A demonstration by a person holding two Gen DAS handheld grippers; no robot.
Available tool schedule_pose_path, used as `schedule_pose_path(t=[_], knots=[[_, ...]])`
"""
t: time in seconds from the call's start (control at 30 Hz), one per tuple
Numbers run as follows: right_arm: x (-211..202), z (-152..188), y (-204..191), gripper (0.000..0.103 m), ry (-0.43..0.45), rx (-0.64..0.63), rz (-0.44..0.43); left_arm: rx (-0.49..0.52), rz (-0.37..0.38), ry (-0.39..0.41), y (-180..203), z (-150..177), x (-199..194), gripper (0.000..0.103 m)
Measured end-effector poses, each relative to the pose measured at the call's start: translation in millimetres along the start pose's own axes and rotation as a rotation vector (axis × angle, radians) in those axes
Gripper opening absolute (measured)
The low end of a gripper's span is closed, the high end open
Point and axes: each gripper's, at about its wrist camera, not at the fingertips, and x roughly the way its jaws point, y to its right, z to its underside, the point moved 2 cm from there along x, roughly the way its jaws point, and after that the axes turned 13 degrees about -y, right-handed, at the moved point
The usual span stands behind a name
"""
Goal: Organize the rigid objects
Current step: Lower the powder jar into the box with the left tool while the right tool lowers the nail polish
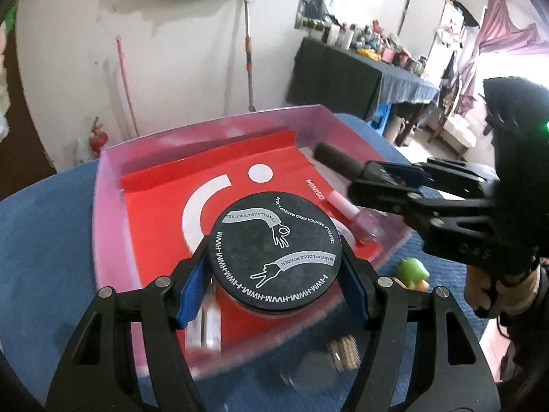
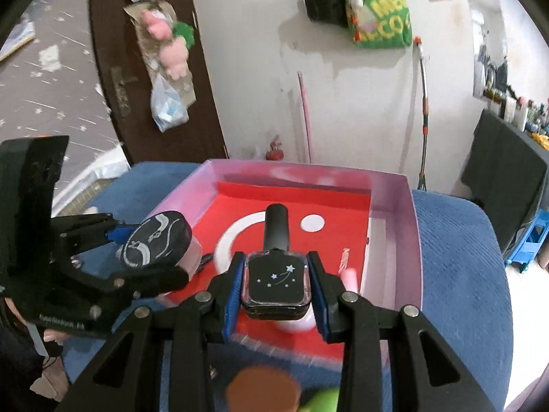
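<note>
1. The left gripper (image 1: 274, 267) is clamped on a round black-lidded jar of loose powder (image 1: 274, 252), its blue pads pressed to the jar's sides; the jar hangs above the near left part of the pink tray (image 1: 106, 206).
2. The right gripper (image 2: 276, 295) is clamped on a black nail polish bottle (image 2: 276, 281) with a star print, cap pointing away, held above the tray's near edge.
3. The tray sits on a blue cloth-covered surface (image 1: 44, 240); a red Miniso paper (image 1: 161, 189) lines its floor, with one flap folded up along the far wall.
4. Most of the red floor is bare towards the far wall and the far corners, and the tray's low walls rim it on all sides.
5. A pink polish bottle (image 1: 357, 216) lies in the tray near its right side, just below the right gripper in the left wrist view.
6. A green object (image 1: 413, 269) lies on the cloth outside the tray's near right corner; its shape is blurred.
7. Under the left gripper, a clear item and a gold-toned one are smeared and partly hidden, so I cannot tell what they are.
8. A brown round thing at the bottom of the right wrist view is out of focus.
</note>
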Motion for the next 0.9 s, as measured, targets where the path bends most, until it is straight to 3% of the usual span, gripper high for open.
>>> schedule_pose_path(t=[0.17, 0.37, 0.67, 0.9], knots=[[45.8, -28.1, 21.9, 0.038, -0.108, 0.038, -0.01, -0.014, 0.046, -0.095, -13.1, -19.8, 35.8, 0.065], [76.5, -40.2, 32.2, 0.038, -0.199, 0.051, -0.001, -0.019, 0.019, -0.177, -23.4, -28.3, 67.5, 0.065], [97.7, -46.5, 29.3, 0.038, -0.298, 0.05, 0.037, 0.001, -0.008, -0.211, -21.9, -31.1, 84.5, 0.065], [106.0, -41.6, 26.2, 0.038, -0.323, 0.044, 0.057, -0.006, -0.026, -0.205, -26.8, -33.0, 86.4, 0.066]])
